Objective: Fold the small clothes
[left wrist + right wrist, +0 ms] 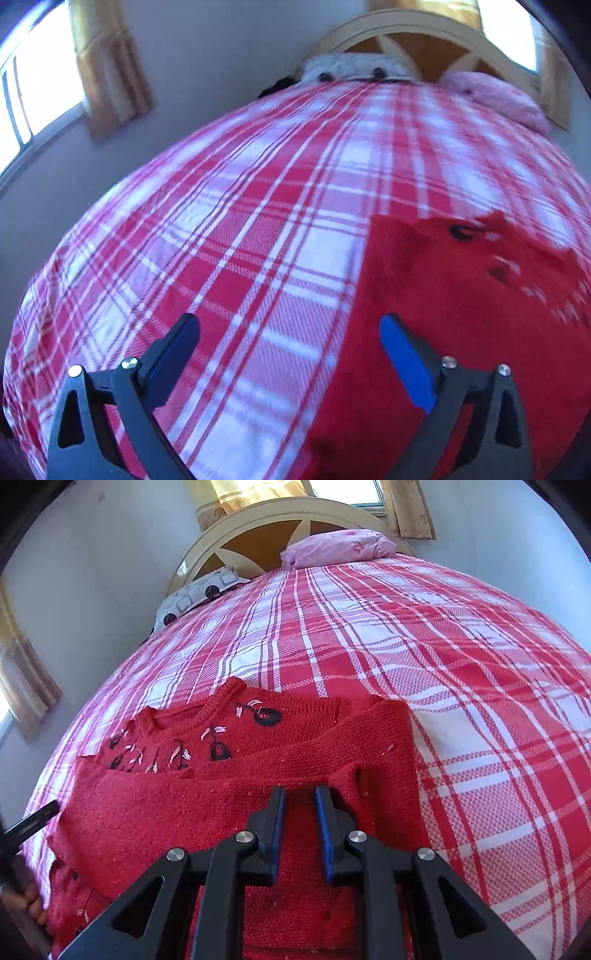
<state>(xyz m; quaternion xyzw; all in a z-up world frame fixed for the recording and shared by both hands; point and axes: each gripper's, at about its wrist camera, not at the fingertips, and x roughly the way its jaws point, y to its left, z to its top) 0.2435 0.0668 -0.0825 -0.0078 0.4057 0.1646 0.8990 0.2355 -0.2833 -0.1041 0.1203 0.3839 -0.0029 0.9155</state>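
A small red knitted sweater (229, 775) with black and white embroidered flowers lies on the red and white plaid bedspread (424, 646), its sleeves folded across the body. My right gripper (300, 794) hovers over its lower middle with the jaws a narrow gap apart, holding nothing. In the left wrist view the sweater (461, 314) fills the lower right. My left gripper (290, 325) is wide open and empty, its right finger over the sweater's left edge, its left finger over the bedspread (240, 221).
A cream and brown headboard (266, 520) stands at the far end with a pink pillow (340, 548) and a patterned pillow (195, 590). Curtained windows (44, 81) sit on the left wall. The other handle and a hand (26, 849) show at the left edge.
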